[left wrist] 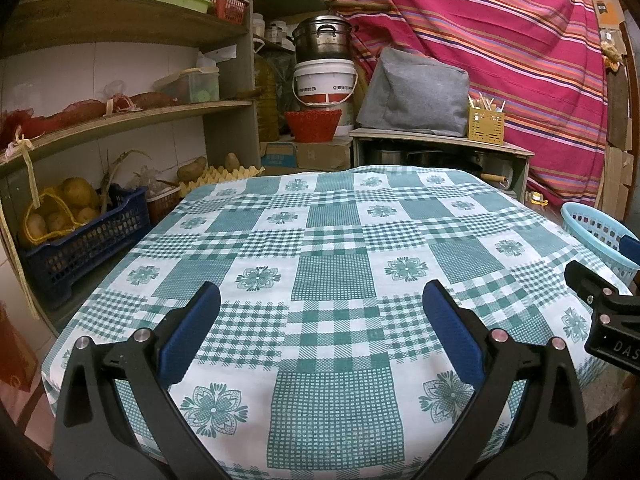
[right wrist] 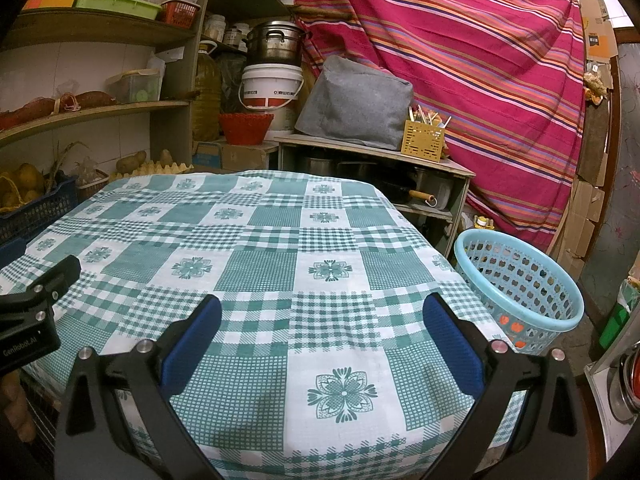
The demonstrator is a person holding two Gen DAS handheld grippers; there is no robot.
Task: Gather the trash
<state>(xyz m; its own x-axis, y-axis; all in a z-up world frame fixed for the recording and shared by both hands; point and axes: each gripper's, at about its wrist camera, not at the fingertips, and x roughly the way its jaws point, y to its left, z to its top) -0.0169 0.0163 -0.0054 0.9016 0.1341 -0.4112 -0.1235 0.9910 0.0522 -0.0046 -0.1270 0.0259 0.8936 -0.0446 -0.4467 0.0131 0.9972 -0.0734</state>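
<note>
A table with a green and white checked cloth (left wrist: 332, 240) fills both views; it also shows in the right wrist view (right wrist: 256, 248). I see no trash on the cloth. A light blue perforated basket (right wrist: 520, 284) stands off the table's right side, with something orange low inside it; its rim shows in the left wrist view (left wrist: 596, 232). My left gripper (left wrist: 322, 300) is open and empty above the near part of the table. My right gripper (right wrist: 322, 312) is open and empty above the near right part. Each gripper's body shows at the edge of the other's view.
Shelves on the left hold a dark blue crate of potatoes (left wrist: 80, 236), egg trays and boxes. Behind the table stand a red basket (left wrist: 314, 124), a white bucket (left wrist: 324, 84) under a steel pot, a grey cover (left wrist: 416, 92) on a low cabinet, and a striped pink cloth (left wrist: 500, 40).
</note>
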